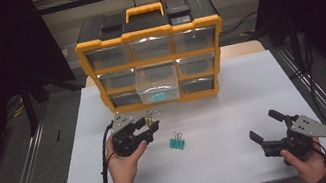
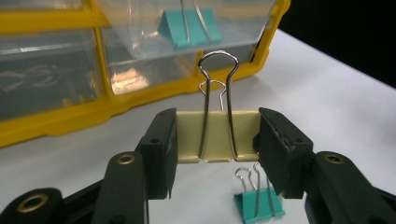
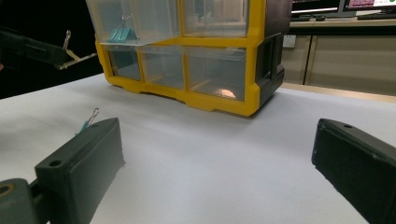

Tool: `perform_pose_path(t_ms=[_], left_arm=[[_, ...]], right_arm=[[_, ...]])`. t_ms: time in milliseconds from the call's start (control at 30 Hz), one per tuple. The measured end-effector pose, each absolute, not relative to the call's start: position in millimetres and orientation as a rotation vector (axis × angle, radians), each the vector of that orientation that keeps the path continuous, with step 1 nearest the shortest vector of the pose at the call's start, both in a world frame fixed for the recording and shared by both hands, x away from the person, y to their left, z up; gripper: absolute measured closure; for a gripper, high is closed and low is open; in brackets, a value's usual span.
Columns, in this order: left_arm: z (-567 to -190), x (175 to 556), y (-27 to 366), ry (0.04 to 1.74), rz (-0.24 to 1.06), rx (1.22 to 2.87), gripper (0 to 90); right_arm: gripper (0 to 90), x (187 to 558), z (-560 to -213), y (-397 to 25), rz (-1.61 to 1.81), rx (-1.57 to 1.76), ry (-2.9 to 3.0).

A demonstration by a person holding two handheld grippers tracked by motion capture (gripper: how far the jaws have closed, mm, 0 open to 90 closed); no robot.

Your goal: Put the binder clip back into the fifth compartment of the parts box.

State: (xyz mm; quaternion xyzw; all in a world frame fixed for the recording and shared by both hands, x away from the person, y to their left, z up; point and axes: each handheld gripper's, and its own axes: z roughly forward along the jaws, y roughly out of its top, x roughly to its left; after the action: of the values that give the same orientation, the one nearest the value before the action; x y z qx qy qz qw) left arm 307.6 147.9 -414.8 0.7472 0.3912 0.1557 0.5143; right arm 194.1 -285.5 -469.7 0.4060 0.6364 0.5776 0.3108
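Observation:
My left gripper (image 1: 149, 126) is shut on a cream binder clip (image 2: 217, 135), held above the white table in front of the yellow drawer organizer (image 1: 151, 55). The clip's wire handles (image 2: 218, 88) point up toward the pulled-out clear middle drawer (image 1: 156, 83), which holds a teal binder clip (image 2: 189, 29). Another teal binder clip (image 1: 177, 142) lies on the table just right of the left gripper, and below its jaws in the left gripper view (image 2: 259, 203). My right gripper (image 1: 265, 128) rests open at the table's right front, nothing between its jaws.
The organizer has several clear drawers in yellow frames and a carry handle (image 1: 143, 10) on top. A white sheet (image 1: 215, 112) covers the table. Metal rails (image 1: 27, 166) run along both sides. Dark surroundings lie beyond.

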Motion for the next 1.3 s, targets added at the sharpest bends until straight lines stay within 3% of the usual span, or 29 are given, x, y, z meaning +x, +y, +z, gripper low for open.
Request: perform_pose_path(t_ms=[1300], left_arm=[[-325,317,139,0.834,0.390,1.720,50.1]], right_arm=[[1.6,194,-469,-286,1.525,1.068,1.682]])
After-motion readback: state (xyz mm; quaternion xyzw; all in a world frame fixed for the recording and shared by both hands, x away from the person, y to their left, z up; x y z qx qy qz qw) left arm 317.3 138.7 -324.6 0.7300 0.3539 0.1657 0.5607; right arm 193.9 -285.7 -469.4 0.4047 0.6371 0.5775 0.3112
